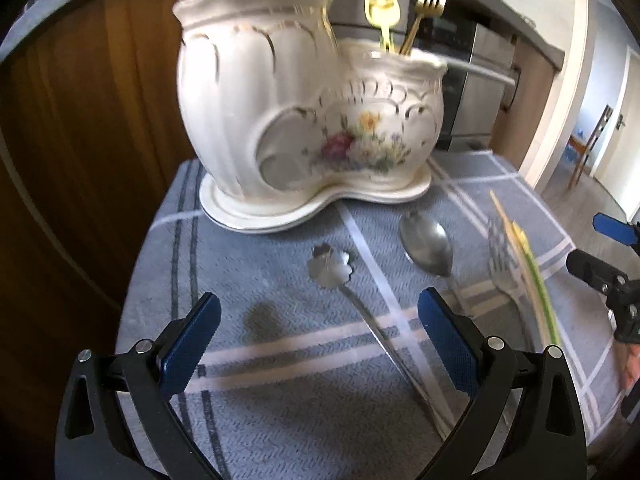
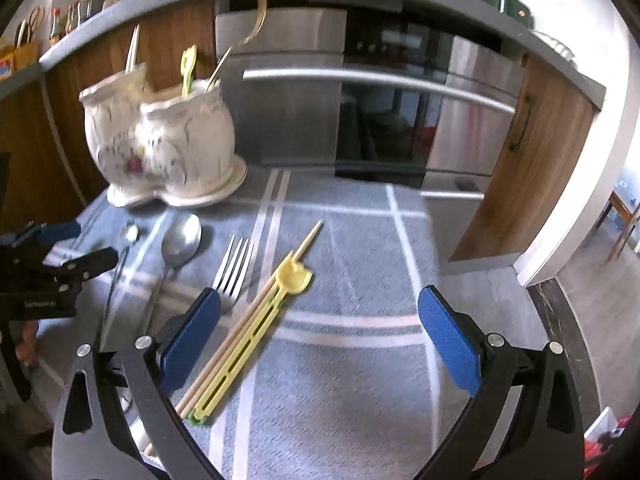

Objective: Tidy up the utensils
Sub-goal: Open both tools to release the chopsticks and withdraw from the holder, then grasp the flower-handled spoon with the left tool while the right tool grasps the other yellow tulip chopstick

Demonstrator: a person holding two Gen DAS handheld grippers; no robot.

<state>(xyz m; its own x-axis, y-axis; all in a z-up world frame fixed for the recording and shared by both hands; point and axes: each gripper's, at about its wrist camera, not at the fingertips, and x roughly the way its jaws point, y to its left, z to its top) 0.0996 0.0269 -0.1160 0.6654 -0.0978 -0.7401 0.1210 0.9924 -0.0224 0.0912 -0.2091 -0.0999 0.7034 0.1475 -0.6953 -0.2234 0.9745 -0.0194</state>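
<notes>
A white ceramic utensil holder (image 1: 304, 120) with a flower print stands at the back of the table on its saucer, with a gold fork (image 1: 428, 4) and a yellow utensil (image 1: 382, 16) in it. On the cloth lie a flower-shaped spoon (image 1: 332, 268), a large steel spoon (image 1: 426, 244), a steel fork (image 2: 234, 268) and yellow-handled chopsticks (image 2: 256, 328). My left gripper (image 1: 320, 336) hangs open just short of the flower spoon's bowl, its handle running between the fingers. My right gripper (image 2: 320, 336) is open too, with the chopsticks beside its left finger. The holder (image 2: 164, 144) sits far left in the right wrist view.
A blue-grey checked cloth (image 1: 280, 380) covers the small table. Wooden cabinet fronts (image 1: 80, 120) rise close behind the holder. A steel oven with a bar handle (image 2: 380, 84) faces the table's far edge. The floor drops away to the right (image 2: 592, 308).
</notes>
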